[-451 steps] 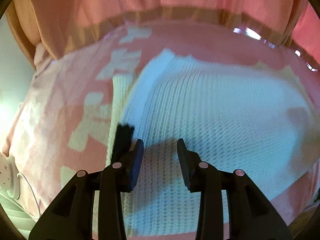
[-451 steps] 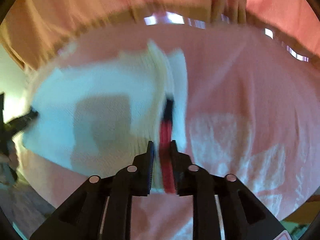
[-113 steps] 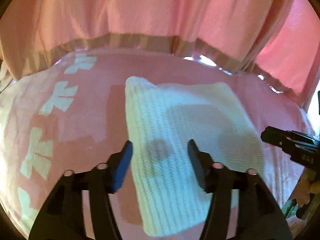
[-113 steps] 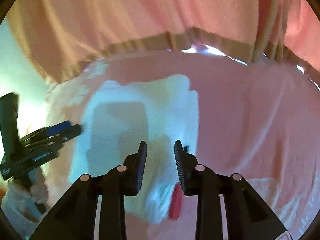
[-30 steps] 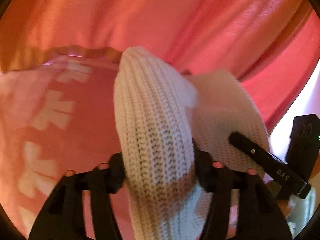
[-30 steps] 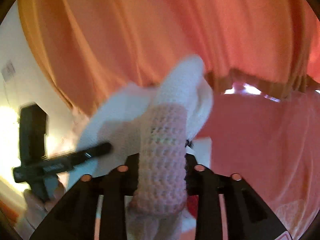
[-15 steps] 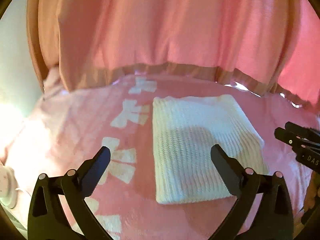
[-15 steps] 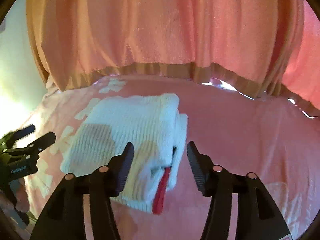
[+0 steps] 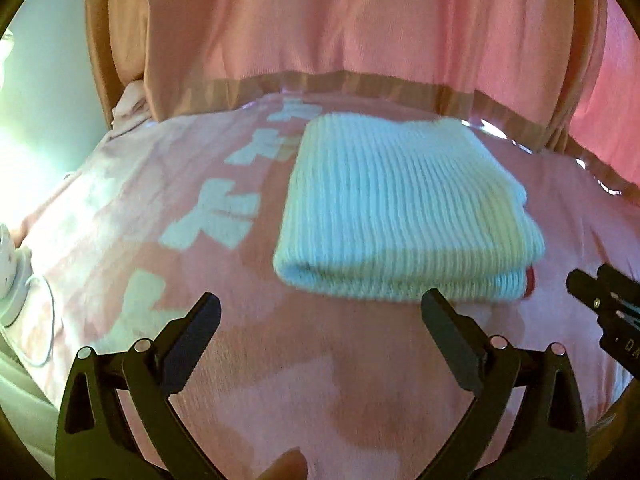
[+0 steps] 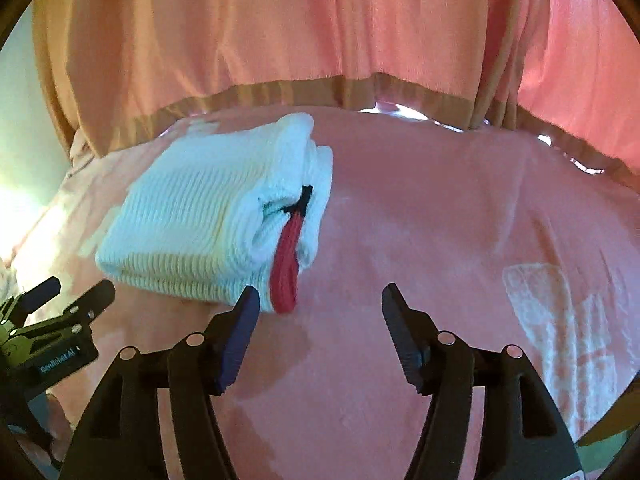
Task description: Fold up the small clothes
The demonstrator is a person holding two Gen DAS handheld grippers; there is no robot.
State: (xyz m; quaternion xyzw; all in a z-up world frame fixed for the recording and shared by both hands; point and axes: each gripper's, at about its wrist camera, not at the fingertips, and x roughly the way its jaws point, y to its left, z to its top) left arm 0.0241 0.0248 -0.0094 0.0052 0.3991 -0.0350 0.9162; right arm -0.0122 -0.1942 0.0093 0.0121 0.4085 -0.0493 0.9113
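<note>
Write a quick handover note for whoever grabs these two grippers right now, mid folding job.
Left gripper: open, empty, short of the near edge of the white knit garment.
Right gripper: open, empty, near the bundle's end where a red trim sticks out.
Garment lies folded in a compact stack on the pink bedspread.
Done: this piece looks folded.
Left: maybe tuck in the red trim; no other clothes visible.

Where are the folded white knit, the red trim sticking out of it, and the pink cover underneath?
Knit (image 9: 396, 200): left wrist view, middle of its ribbed top.
Red trim (image 10: 286, 264): right wrist view, middle of the hanging strip.
Pink cover (image 10: 460, 220): right wrist view, bare patch right of the knit.
</note>
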